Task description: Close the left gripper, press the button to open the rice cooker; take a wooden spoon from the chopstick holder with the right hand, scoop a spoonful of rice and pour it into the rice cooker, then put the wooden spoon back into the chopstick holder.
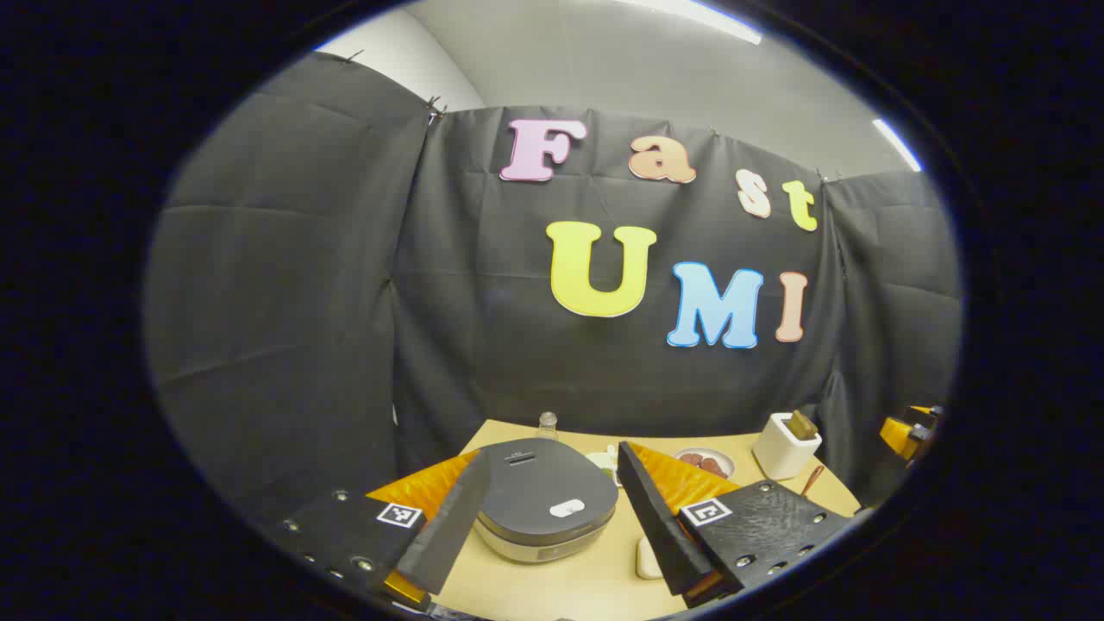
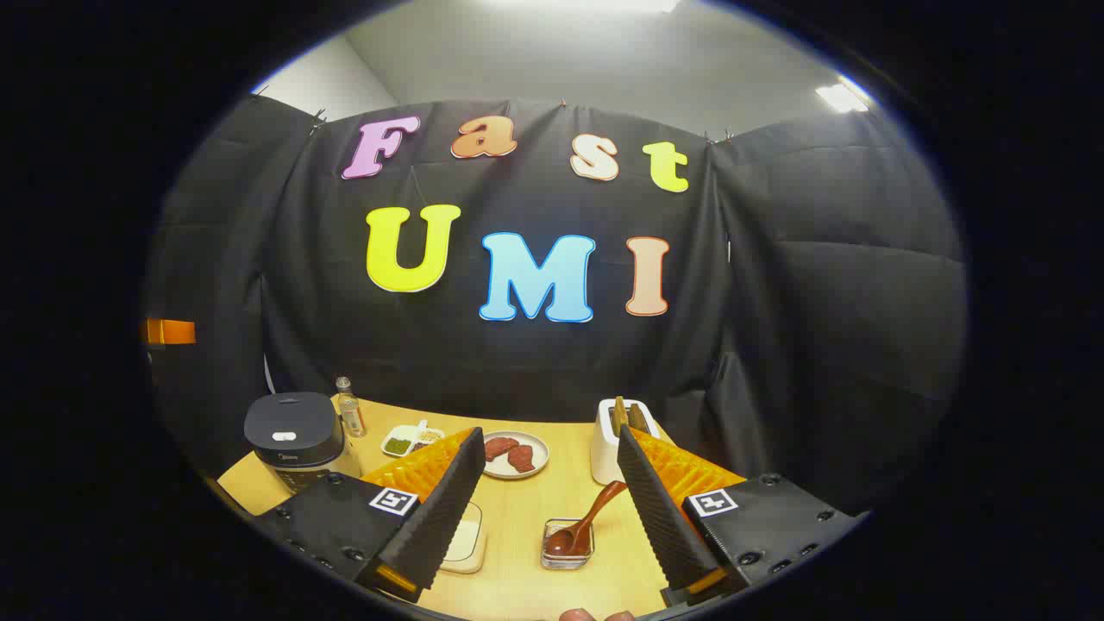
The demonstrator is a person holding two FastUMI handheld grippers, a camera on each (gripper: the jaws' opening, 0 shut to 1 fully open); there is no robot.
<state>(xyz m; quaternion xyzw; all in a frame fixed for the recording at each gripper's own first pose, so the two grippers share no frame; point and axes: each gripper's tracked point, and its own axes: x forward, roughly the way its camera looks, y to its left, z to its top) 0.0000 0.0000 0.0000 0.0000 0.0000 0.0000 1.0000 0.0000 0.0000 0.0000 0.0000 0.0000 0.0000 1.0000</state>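
Note:
The rice cooker [image 1: 543, 504] sits with its dark lid down and a white button [image 1: 567, 508] on top, straight ahead between the spread fingers of my left gripper [image 1: 552, 457], which is open and holds nothing. In the right gripper view the cooker [image 2: 293, 435] stands at the far left. The white chopstick holder [image 2: 623, 440] stands behind the right finger with a wooden piece sticking out. A wooden spoon [image 2: 586, 522] lies with its bowl in a small square dish [image 2: 567, 545]. My right gripper [image 2: 548, 435] is open above the table, short of the spoon.
A plate with red pieces [image 2: 515, 454], a small tray of green and brown bits [image 2: 410, 440] and a bottle [image 2: 348, 405] stand towards the back. A white rectangular dish [image 2: 466, 539] lies partly behind the left finger. Black cloth walls close the table's far side.

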